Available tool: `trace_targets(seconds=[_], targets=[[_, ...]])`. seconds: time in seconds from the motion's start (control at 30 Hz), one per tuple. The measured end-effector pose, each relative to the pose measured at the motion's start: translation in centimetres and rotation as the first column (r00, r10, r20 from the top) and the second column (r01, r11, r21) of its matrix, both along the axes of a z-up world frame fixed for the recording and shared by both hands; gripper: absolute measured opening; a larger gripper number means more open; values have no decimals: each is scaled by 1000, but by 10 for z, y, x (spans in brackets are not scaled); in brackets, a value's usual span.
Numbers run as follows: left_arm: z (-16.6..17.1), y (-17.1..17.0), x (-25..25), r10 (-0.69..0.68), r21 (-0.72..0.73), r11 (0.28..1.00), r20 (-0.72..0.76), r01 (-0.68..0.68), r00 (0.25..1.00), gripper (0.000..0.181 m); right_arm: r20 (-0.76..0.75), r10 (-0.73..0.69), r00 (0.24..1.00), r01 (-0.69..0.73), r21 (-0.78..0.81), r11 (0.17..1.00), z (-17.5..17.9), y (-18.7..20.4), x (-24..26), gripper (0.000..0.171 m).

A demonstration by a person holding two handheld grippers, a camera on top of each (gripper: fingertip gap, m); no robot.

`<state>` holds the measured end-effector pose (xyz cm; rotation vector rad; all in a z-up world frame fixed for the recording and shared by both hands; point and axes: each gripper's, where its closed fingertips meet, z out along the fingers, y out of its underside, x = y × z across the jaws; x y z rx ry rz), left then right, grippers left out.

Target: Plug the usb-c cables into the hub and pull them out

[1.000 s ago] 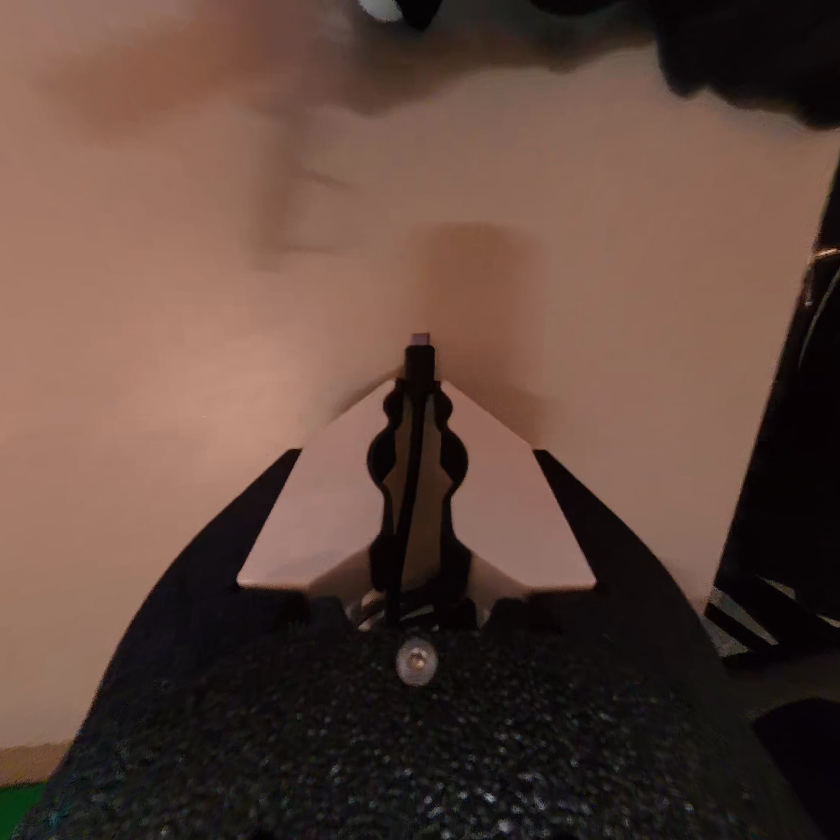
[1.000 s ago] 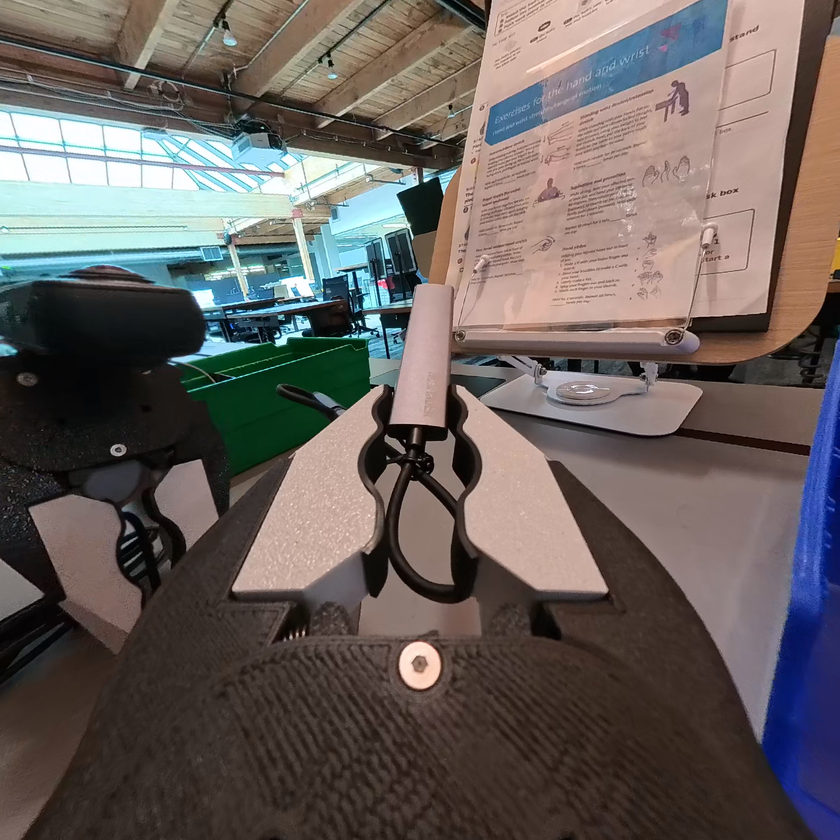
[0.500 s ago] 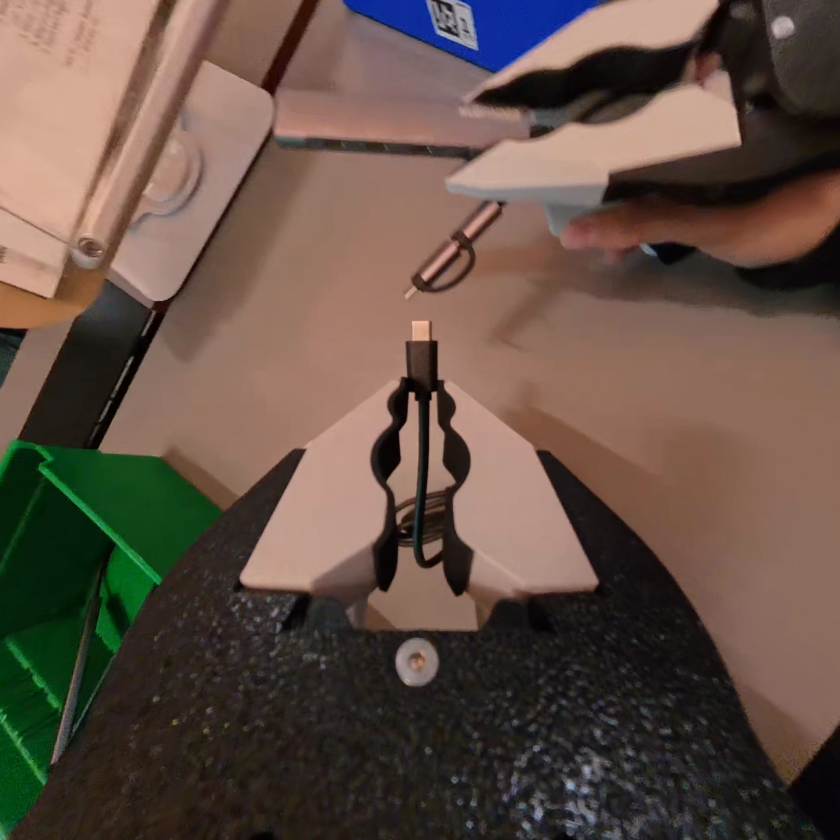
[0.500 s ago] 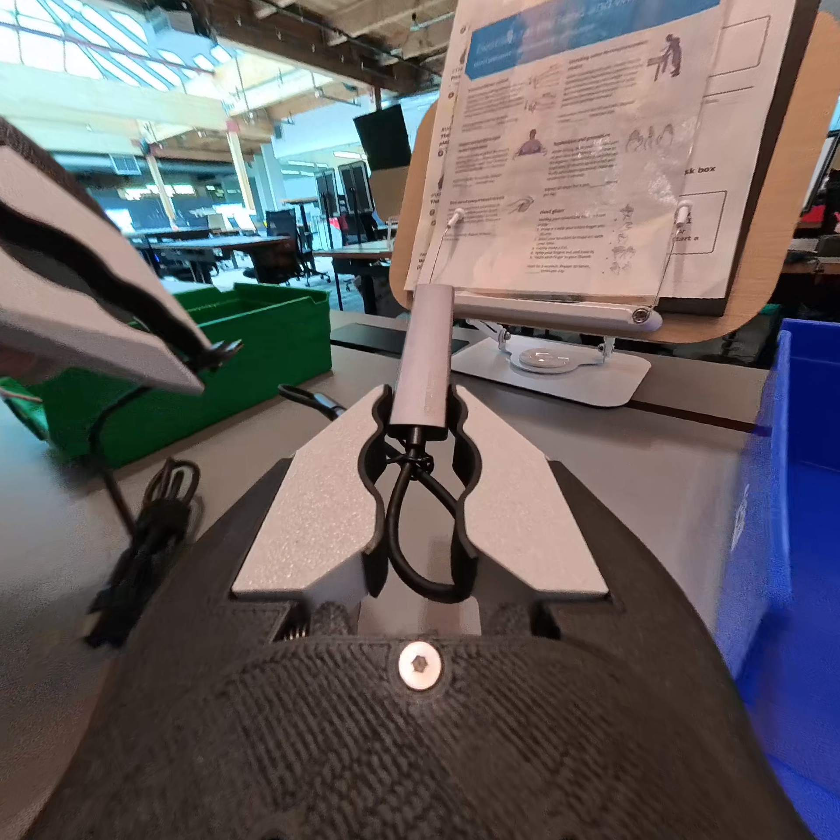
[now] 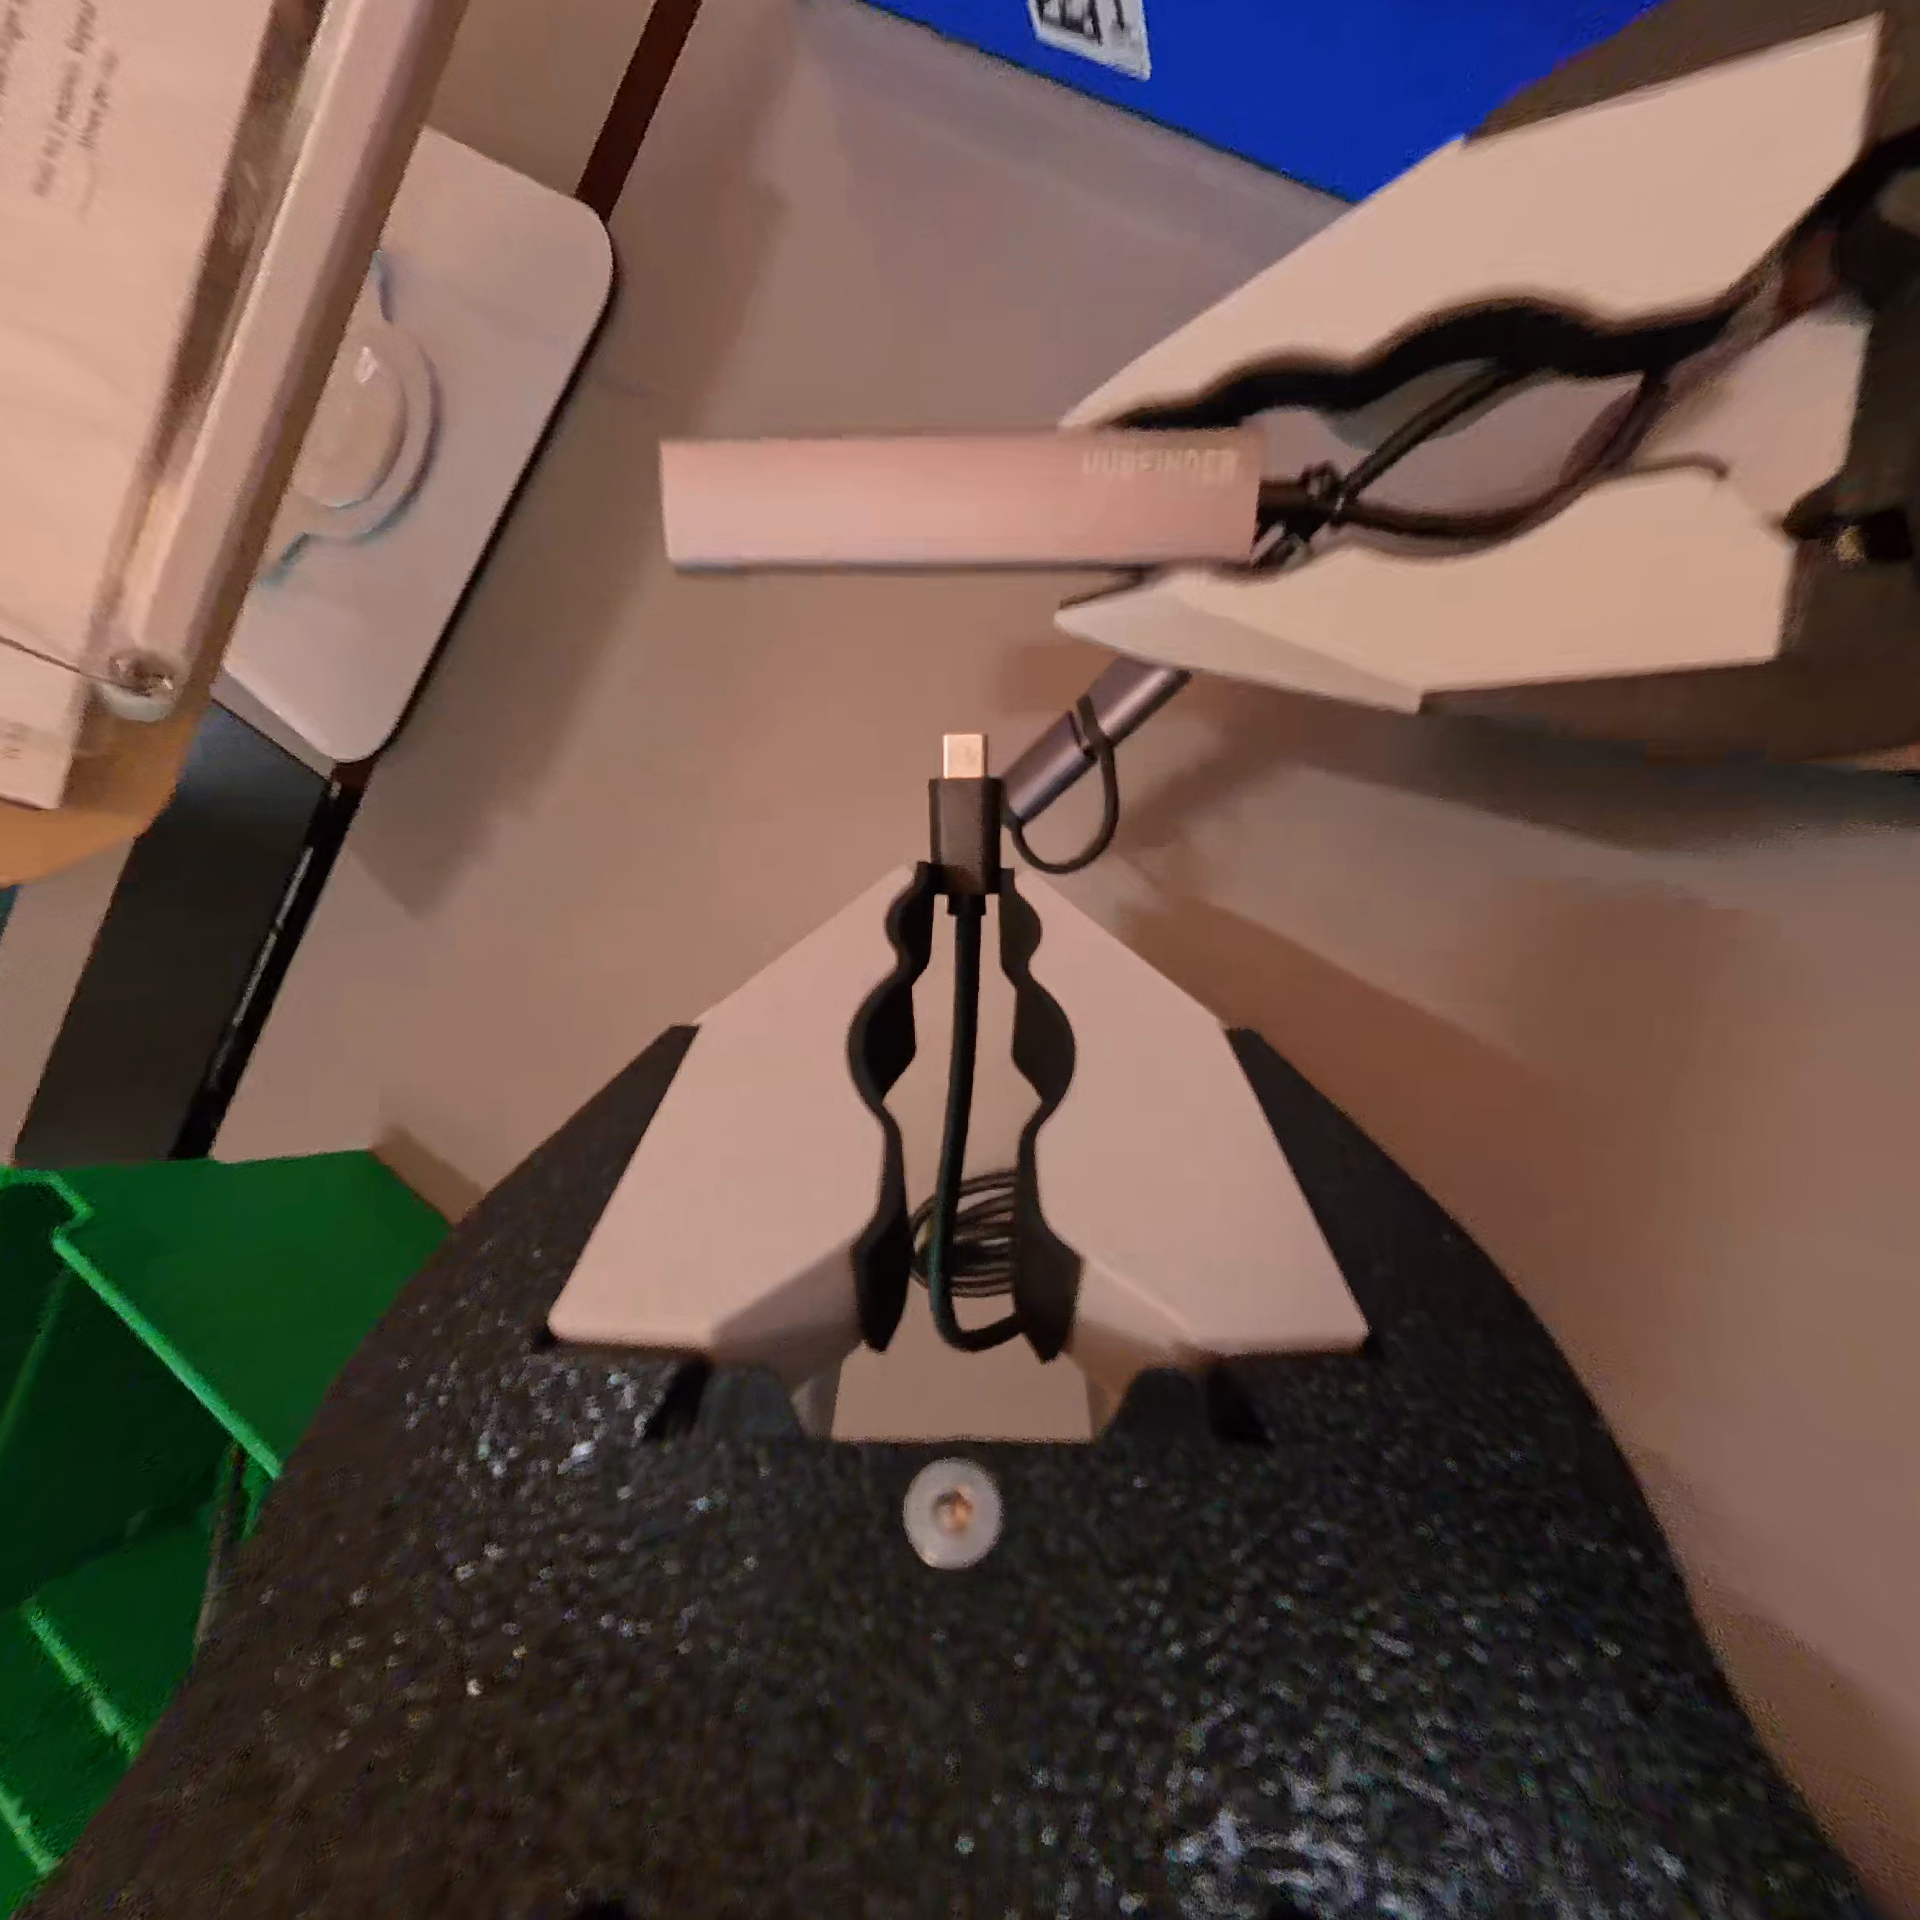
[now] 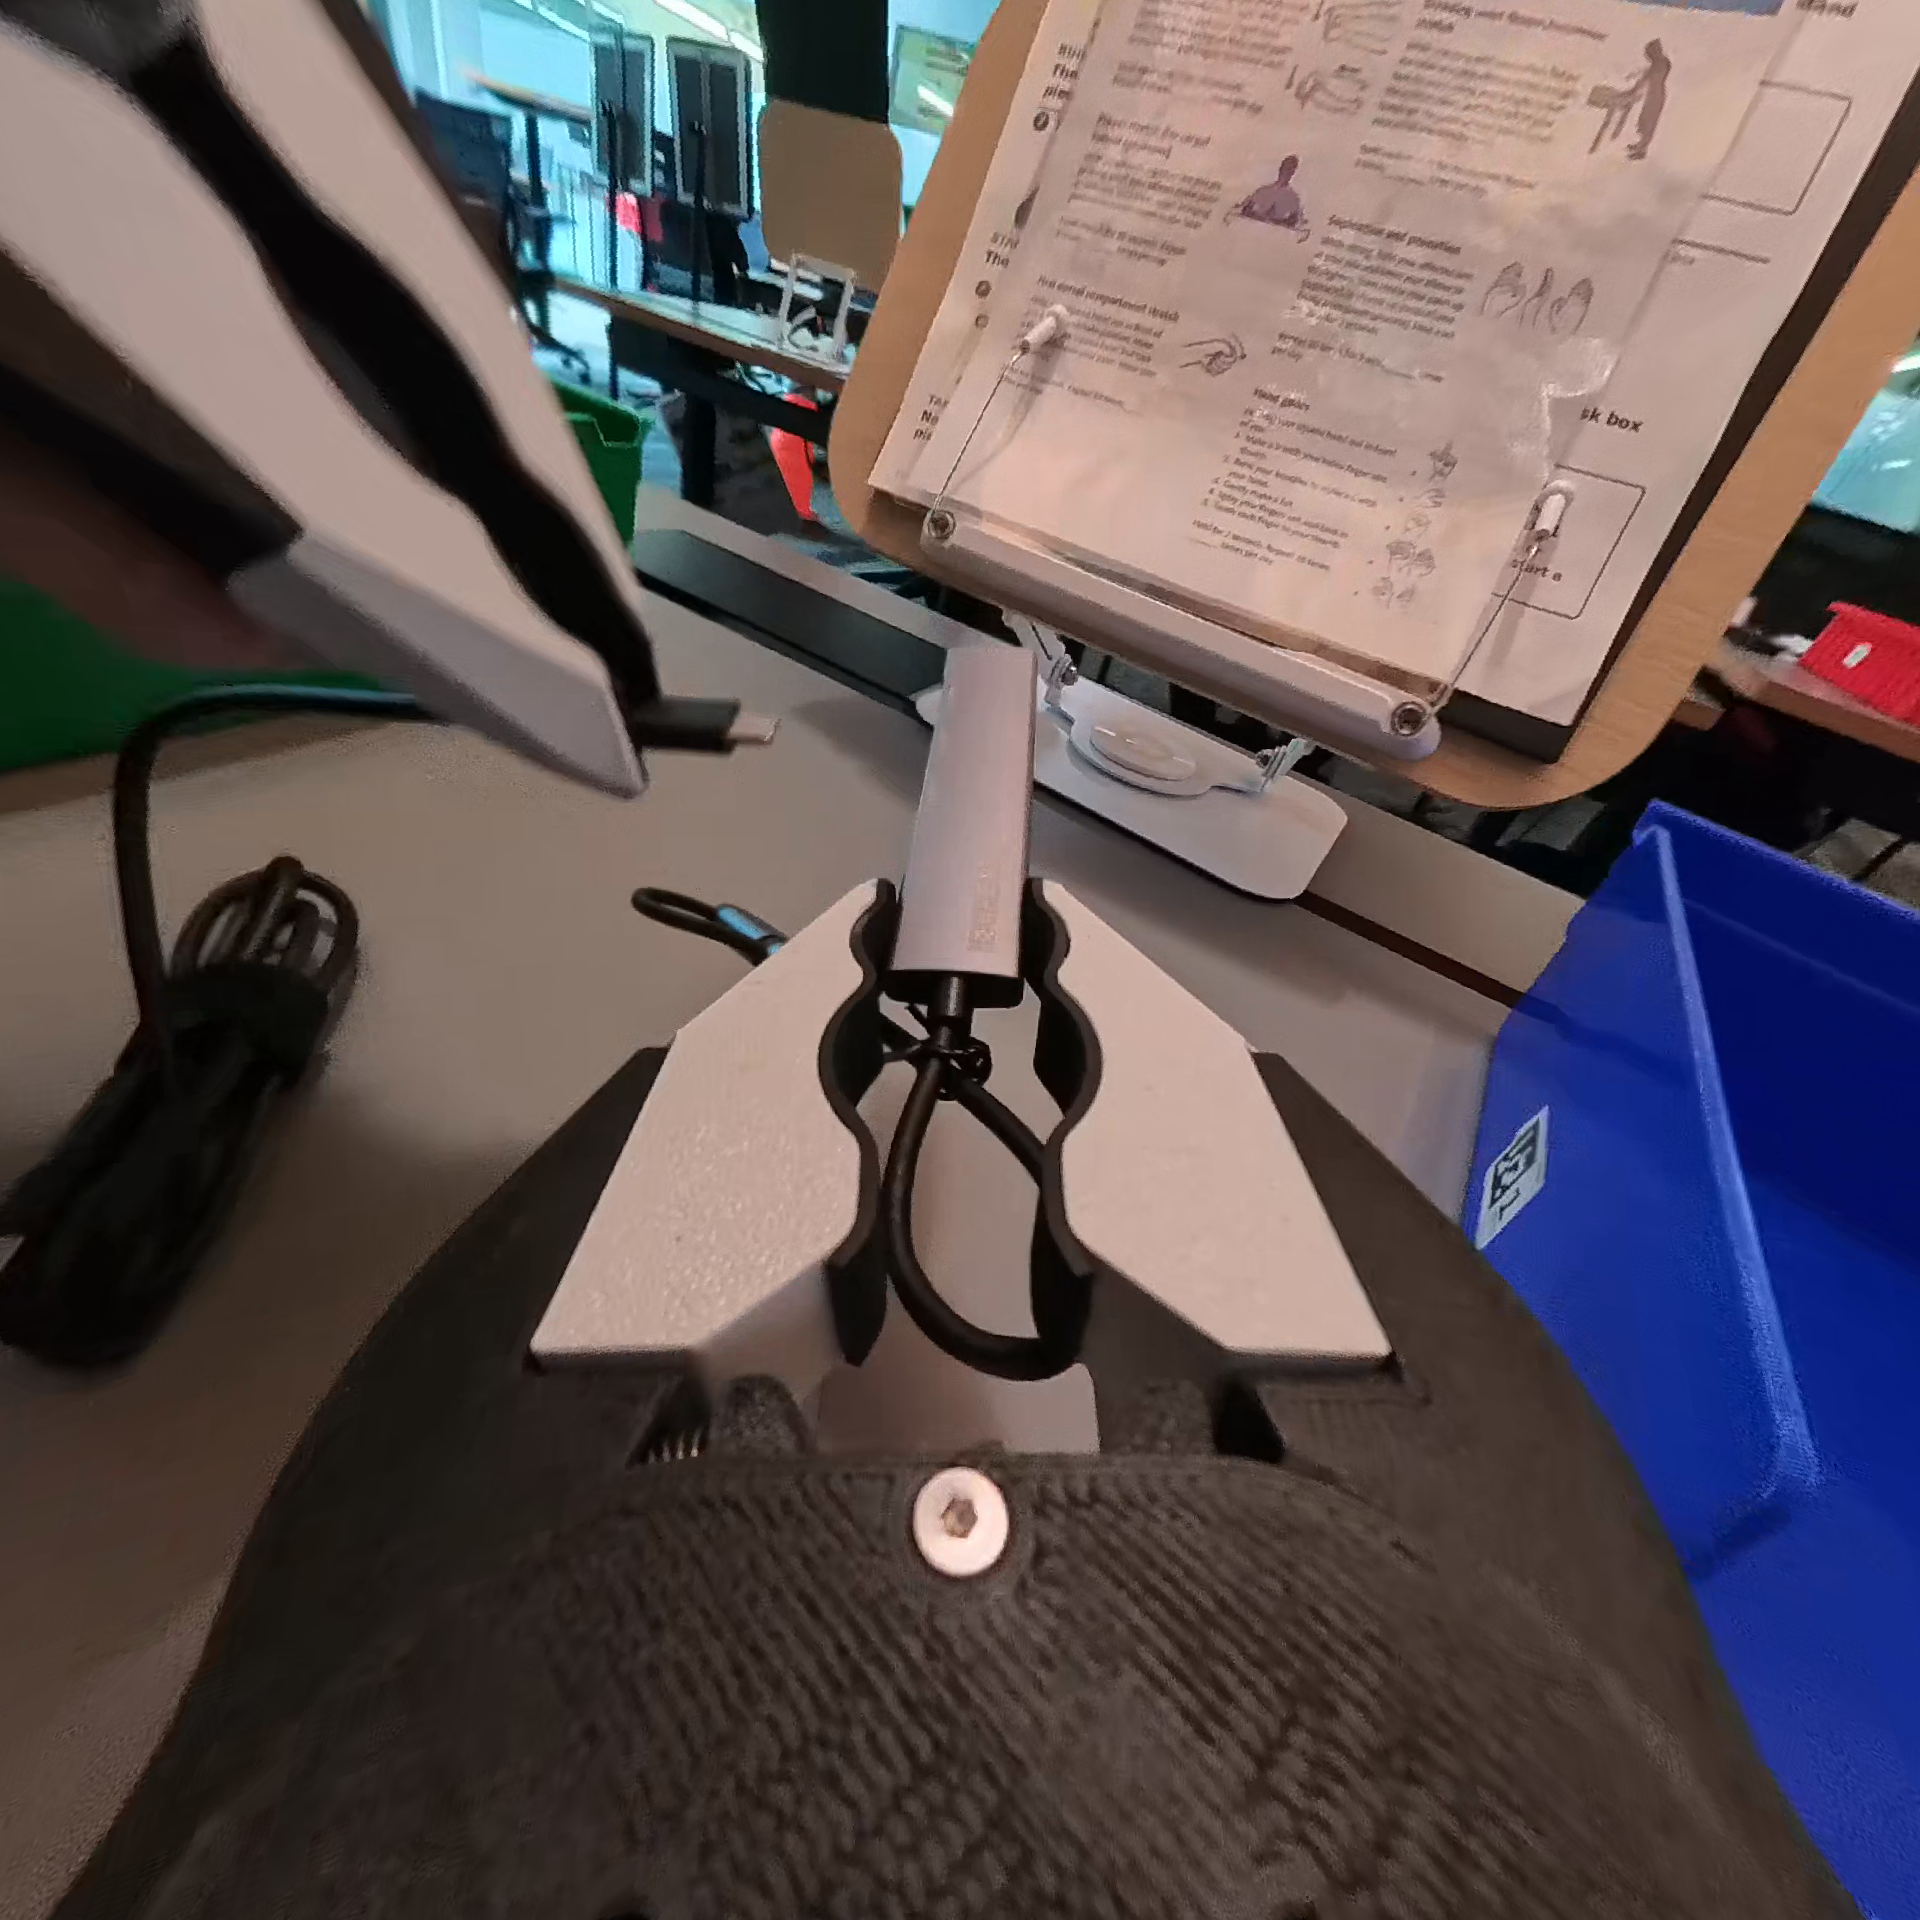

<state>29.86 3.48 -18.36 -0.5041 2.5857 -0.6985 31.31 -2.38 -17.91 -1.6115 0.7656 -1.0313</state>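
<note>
Since last look: both my hands swung in closer, so the hub now sits right across my left camera instead of up near its top edge.
Left gripper [image 5: 964, 868]: pinched shut on the black usb-c cable plug with the silver tip [image 5: 966, 800], tip poking straight out past the fingers; rest of the cord loops back between the jaws.
Right gripper [image 6: 961, 935]: clamped on the tail end of the slim grey aluminium hub stick [image 6: 977, 810], its short black lead curled up inside the jaws.
Where the hub is: up in the air, off the grey tabletop [image 5: 1558, 1143], just ahead of the plug and slightly above it.
Key relation: hub's long axis [image 5: 956, 499] runs sideways across my plug's line, basically a right angle. Plug tip is near the long side but not touching.
Port: can't make out the slot, too blurry.
My guess: small push forward, lining up first.
Other stuff: bundled black cable [image 6: 187, 1091] lying on the table.
</note>
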Motion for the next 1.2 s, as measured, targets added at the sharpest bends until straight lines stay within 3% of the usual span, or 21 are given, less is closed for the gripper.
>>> trace_targets(seconds=[0.03, 0.33, 0.8, 1.2], targets=[[5, -4, 1, -19, -15, 1000, -3, 19, 1000, 10, 13, -5, 1000, 5, -19, 1000, 0, 1, 0, 24], [-5, -22, 7, -108, -39, 994, -72, 106, 991, 10, -5, 52, 999, -51, 123, 991, 8, 5, 0, 24], [-1, -20, 11, -74, -24, 997, -26, 73, 997, 10, -3, 66, 998, -65, 88, 994, 6, 10, -2, 24], [11, -27, 14, -101, 38, 995, 109, 97, 989, 9, 24, 75, 997, -76, 63, 995, 17, 8, -5, 24]])
